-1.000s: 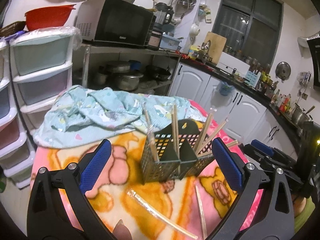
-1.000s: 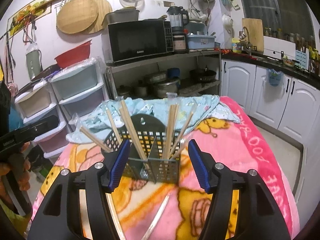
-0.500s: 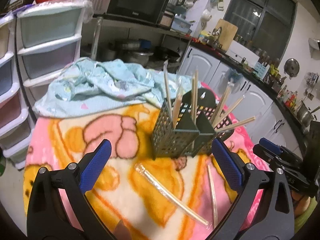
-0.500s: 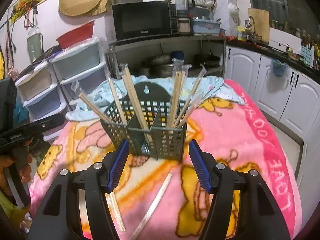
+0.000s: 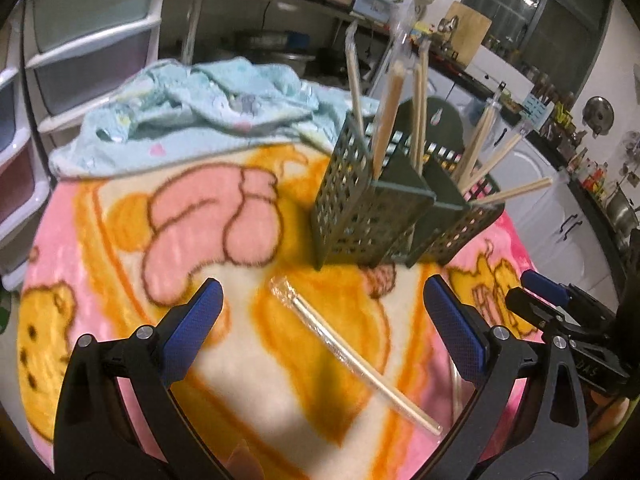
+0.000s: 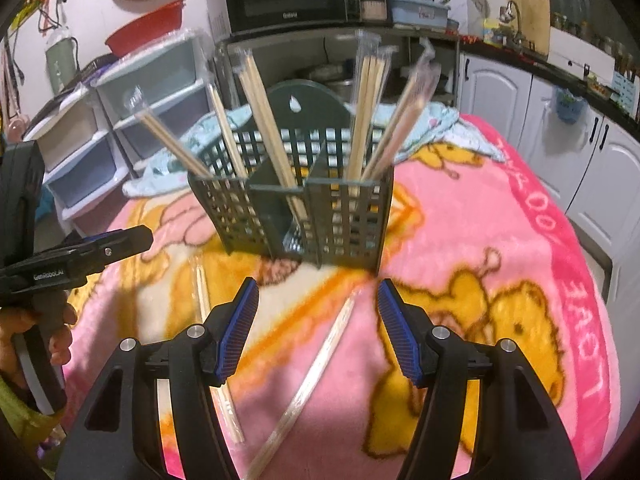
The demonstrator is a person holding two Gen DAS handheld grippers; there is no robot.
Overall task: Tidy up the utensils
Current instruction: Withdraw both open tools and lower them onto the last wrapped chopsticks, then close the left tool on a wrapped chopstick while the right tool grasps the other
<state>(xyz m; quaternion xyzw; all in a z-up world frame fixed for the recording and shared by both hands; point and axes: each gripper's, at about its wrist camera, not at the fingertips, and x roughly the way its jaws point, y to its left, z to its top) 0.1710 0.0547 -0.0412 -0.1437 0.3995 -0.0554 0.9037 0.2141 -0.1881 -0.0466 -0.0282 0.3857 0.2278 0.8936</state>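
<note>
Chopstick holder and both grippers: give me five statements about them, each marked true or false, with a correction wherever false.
1. The green holder stands upright on the cartoon blanket. True.
2. The right gripper is clamped on a chopstick pack. False: its jaws are open and empty.
3. A wrapped chopstick pack lies flat on the blanket in front of the left gripper. True.
4. The holder is empty. False: several wrapped chopsticks stand in it.
5. The left gripper is open, holding nothing. True.
</note>
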